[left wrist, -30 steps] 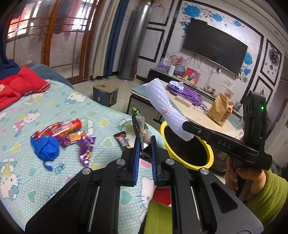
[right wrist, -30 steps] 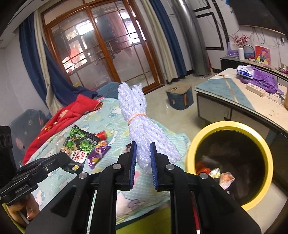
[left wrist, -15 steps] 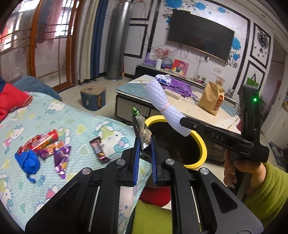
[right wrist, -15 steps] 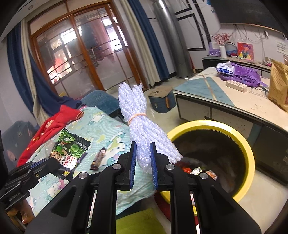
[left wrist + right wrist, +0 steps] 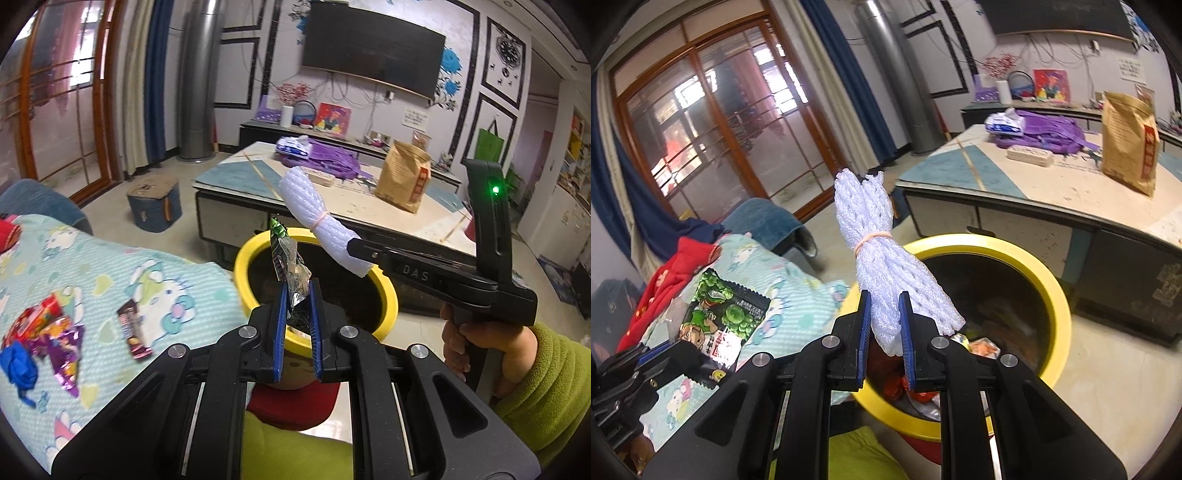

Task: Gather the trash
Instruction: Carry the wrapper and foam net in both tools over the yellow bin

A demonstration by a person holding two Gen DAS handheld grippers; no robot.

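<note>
My left gripper [image 5: 297,295] is shut on a green snack wrapper [image 5: 284,254] and holds it over the near rim of the yellow-rimmed trash bin [image 5: 388,291]. The wrapper also shows in the right wrist view [image 5: 720,317]. My right gripper [image 5: 884,306] is shut on a white foam net bundle [image 5: 879,251] tied with a rubber band, held above the bin [image 5: 1060,306], which holds several wrappers. The bundle also shows in the left wrist view [image 5: 317,218].
More trash lies on the Hello Kitty bedspread [image 5: 110,266]: a brown candy bar [image 5: 133,328], purple and red wrappers [image 5: 48,332] and a blue wad [image 5: 16,365]. A low table [image 5: 354,199] with a brown paper bag [image 5: 402,177] stands behind the bin.
Both grippers have swung right from over the bed toward the bin, each still holding its item. The bin now sits nearer and more central in both views.
</note>
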